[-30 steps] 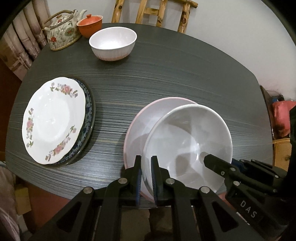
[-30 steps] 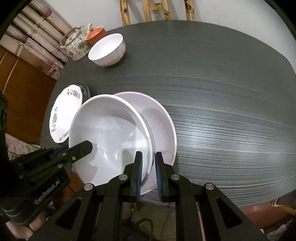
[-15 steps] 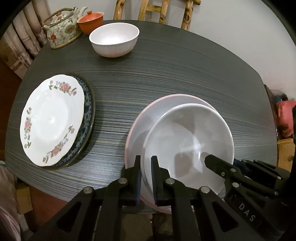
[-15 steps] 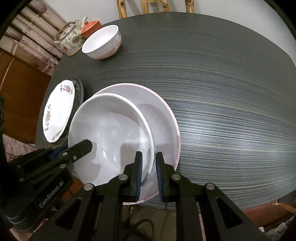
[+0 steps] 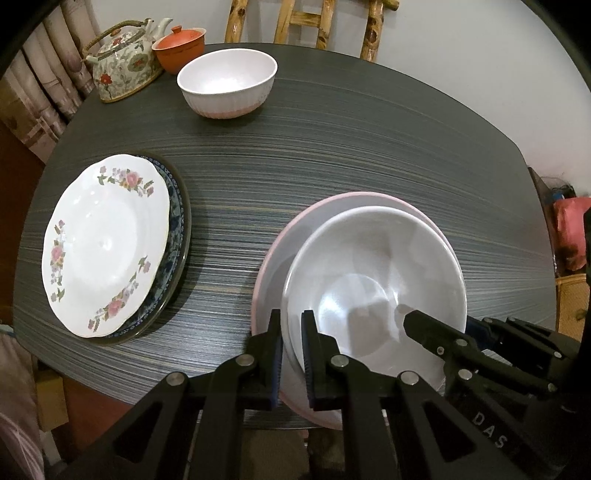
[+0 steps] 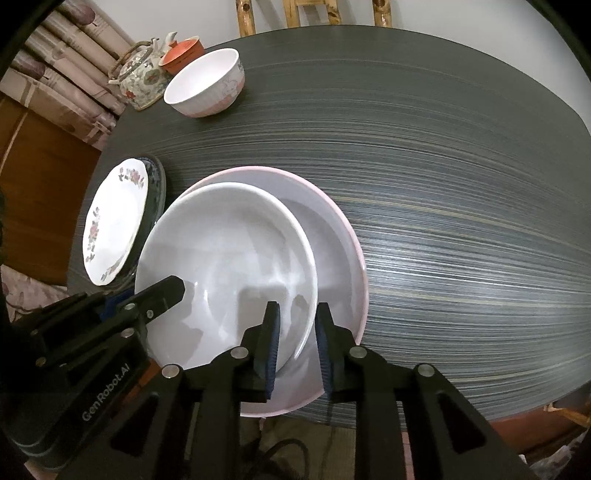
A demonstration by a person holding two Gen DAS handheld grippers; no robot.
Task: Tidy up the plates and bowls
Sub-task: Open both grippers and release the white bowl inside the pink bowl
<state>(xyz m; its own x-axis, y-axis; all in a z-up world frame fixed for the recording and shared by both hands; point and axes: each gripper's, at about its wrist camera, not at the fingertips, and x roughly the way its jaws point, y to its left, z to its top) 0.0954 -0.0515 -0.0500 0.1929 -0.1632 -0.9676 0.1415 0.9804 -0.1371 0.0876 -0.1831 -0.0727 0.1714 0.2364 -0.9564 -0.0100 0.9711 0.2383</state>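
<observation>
A large white bowl [image 5: 373, 280] sits inside a wider pink-rimmed bowl [image 5: 295, 236] at the table's near edge. My left gripper [image 5: 291, 332] is shut on the white bowl's near-left rim. My right gripper [image 6: 295, 332] straddles the white bowl's [image 6: 229, 258] right rim with its jaws slightly apart, a gap showing on the outer side; the pink bowl [image 6: 332, 236] lies under it. A small pink-and-white bowl [image 5: 227, 83] stands at the far side. A floral plate [image 5: 105, 243] lies on a dark blue plate [image 5: 177, 236] at the left.
A floral teapot [image 5: 122, 70] and an orange lidded cup [image 5: 179, 53] stand at the far left corner. A bamboo chair [image 5: 306, 26] is behind the dark round table [image 5: 351, 140]. The table's near edge runs just under both grippers.
The white bowl has come down and settled deeper into the pink bowl. My right gripper's jaws have opened a little around the rim. The left gripper still clamps the rim.
</observation>
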